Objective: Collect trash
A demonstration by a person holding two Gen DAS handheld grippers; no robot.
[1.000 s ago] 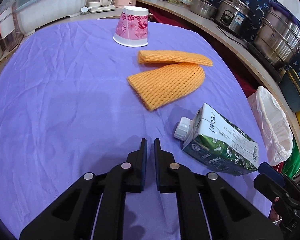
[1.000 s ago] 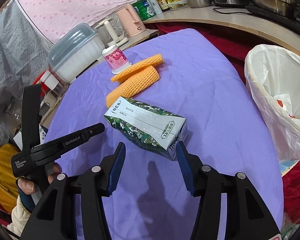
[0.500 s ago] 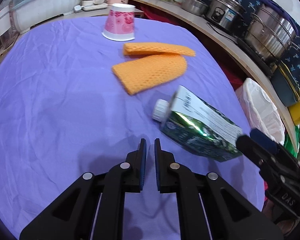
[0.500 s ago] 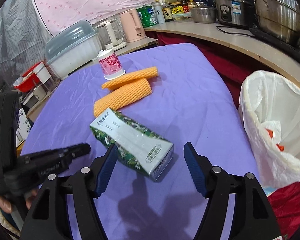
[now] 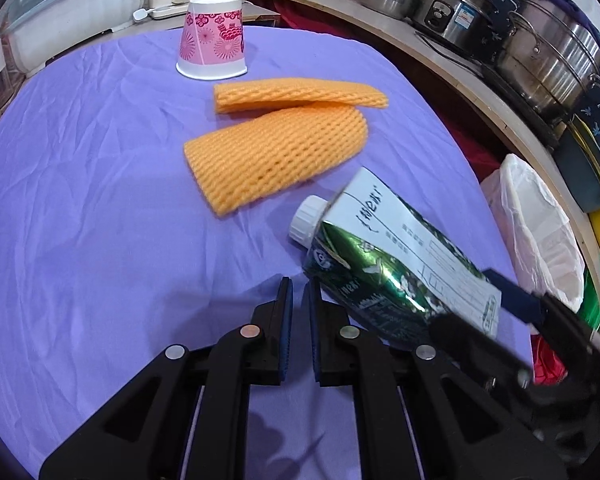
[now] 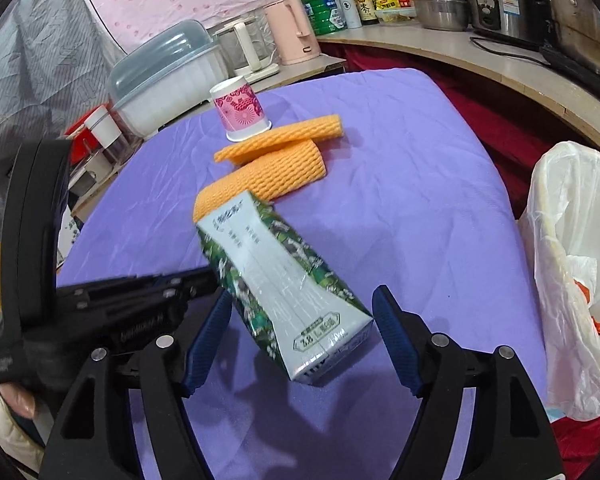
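A green and white drink carton (image 5: 400, 256) with a white cap lies slanted on the purple tablecloth (image 5: 80, 200). My right gripper (image 6: 301, 294) straddles the carton (image 6: 276, 280) at its bottom end. Its jaws are opening, and the blue pads stand beside the carton's sides without pressing them. My left gripper (image 5: 299, 286) is shut and empty, just left of the carton's lower side. Two orange foam nets (image 5: 276, 156) (image 5: 300, 94) lie beyond the carton. Behind them stands an upside-down pink paper cup (image 5: 214, 40).
A white trash bag (image 6: 572, 272) hangs open off the table's right edge. A curved counter (image 6: 500, 68) behind carries steel pots, a rice cooker and bottles. A covered dish box (image 6: 164, 76) and a pink kettle (image 6: 294, 30) stand at the back left.
The right jaws have spread wider and come forward around the carton's bottom end. The left gripper, still shut, has moved in close beside the carton.
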